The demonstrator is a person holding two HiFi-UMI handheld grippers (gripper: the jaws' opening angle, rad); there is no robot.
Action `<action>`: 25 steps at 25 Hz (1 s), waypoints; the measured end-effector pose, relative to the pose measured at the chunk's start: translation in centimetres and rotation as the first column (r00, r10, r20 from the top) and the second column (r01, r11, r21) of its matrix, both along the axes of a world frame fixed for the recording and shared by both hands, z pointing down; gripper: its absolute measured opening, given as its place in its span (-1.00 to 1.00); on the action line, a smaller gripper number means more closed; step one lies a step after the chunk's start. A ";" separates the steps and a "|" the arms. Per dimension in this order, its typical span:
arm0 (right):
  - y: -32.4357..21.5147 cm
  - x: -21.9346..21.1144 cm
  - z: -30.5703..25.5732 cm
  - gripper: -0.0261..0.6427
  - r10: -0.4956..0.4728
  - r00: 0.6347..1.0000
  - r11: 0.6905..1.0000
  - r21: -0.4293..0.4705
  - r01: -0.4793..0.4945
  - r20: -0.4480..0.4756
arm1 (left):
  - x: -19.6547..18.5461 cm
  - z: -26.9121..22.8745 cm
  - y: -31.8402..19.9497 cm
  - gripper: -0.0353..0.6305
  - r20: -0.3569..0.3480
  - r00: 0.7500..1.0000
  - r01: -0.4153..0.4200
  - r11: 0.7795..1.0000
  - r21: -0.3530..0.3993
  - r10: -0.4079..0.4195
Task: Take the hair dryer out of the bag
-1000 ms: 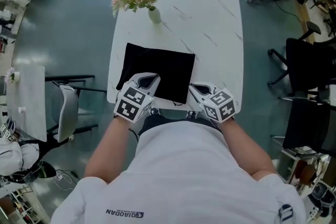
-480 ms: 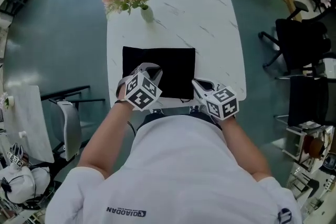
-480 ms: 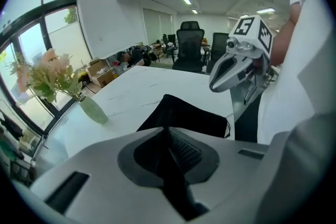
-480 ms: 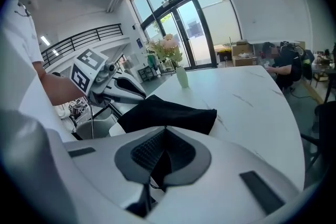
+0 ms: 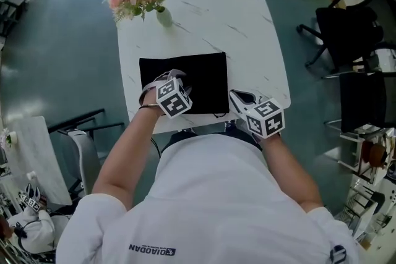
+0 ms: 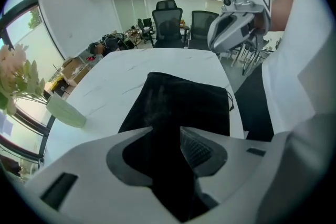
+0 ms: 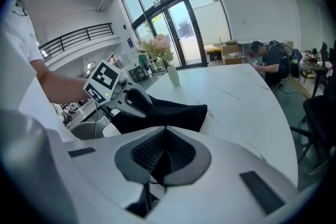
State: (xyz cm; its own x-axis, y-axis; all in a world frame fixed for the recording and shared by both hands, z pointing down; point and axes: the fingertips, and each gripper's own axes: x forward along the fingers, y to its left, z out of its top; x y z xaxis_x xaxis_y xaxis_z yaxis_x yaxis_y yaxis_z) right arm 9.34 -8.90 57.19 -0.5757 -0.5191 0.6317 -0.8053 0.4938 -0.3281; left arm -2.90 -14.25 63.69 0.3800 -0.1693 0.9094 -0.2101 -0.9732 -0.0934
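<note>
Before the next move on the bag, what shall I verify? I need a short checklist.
1. Is the left gripper open: ok; its jaws have just been opening, with the bag showing between them, unpinched.
2. Is the right gripper shut: ok; pinching anything: cannot tell.
3. Is the bag flat on the table: ok.
4. Is the hair dryer in sight: not ok.
5. Is the vase apart from the bag: ok.

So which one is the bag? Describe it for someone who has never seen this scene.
Find the white table in mid-room. On its near half, just in front of the person, lies the bag. It is the only black thing there; the vase of flowers stands at the far-left corner.
</note>
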 end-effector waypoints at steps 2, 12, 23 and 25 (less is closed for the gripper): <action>0.0 0.2 0.0 -0.87 0.004 1.000 1.000 -0.001 -0.004 -0.003 | 0.0 0.1 0.1 -0.41 -0.008 1.000 0.006 1.000 -0.016 -0.006; -1.0 0.2 -0.2 -0.87 -0.028 1.000 1.000 0.009 0.028 -0.013 | -1.4 -0.3 0.8 -0.78 -0.066 0.991 0.108 0.991 -0.080 -0.113; -3.0 -1.6 2.0 -0.87 -0.158 0.982 0.987 0.004 0.159 -0.107 | -6.1 -0.8 2.7 -0.80 -0.038 0.984 0.169 0.984 -0.061 -0.171; -3.3 -1.9 2.6 -0.87 -0.183 0.974 0.983 0.006 0.185 -0.136 | -6.8 -0.9 2.7 -0.80 -0.047 0.978 0.202 0.978 -0.060 -0.205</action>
